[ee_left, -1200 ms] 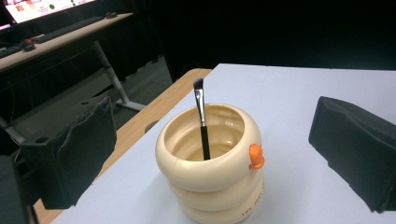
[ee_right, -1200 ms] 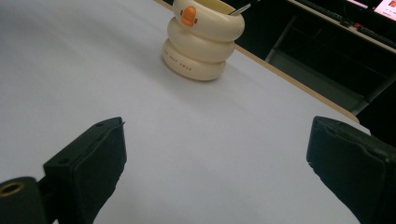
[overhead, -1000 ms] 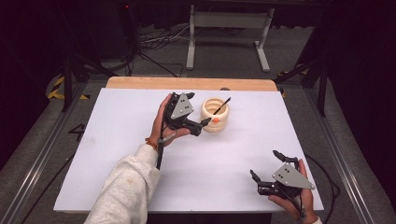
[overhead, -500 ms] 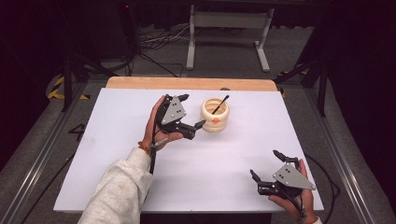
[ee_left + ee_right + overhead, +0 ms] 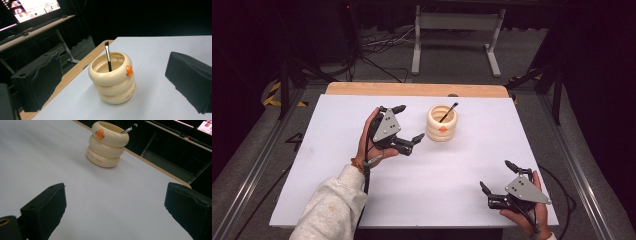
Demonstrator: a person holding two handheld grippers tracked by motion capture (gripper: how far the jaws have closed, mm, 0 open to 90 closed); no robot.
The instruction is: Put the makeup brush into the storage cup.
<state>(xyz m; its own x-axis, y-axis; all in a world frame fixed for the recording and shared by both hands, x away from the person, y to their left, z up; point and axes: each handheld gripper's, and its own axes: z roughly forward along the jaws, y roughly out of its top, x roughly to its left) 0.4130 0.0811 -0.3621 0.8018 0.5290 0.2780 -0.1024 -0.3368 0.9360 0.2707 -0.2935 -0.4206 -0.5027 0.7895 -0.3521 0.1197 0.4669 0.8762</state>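
Cup point(image 5: 442, 124), cream-coloured and built like 3 stacked rings, stands upright on the white table point(image 5: 312, 150) toward its far edge, a little right of the middle. An orange beak-like knob point(image 5: 129, 70) sticks out from its top ring, and small lettering runs along the bottom ring, too small to read. 1 brush point(image 5: 108, 56) with a dark handle stands inside, leaning on the rim, bristle end up and tilted toward the far right in the high view.

Just left of the cup, the left gripper point(image 5: 407, 123) is held above the table by the person's left hand point(image 5: 368, 137), in a light grey sleeve point(image 5: 329, 210). Its 2 jaws stand wide apart and hold nothing; they point at the cup, which sits between them in the left gripper view without touching either.

Well apart from the cup, near the front right corner, the right gripper point(image 5: 497, 176) rests low at the table in the right hand point(image 5: 532, 216). Its jaws are also spread wide and empty, aimed up the table toward the cup.

Beyond the far edge, a wooden strip point(image 5: 412, 89) borders the table. Past it are a grey floor, cables and a metal stand point(image 5: 457, 30). A lit monitor point(image 5: 32, 8) shows in the left gripper view.
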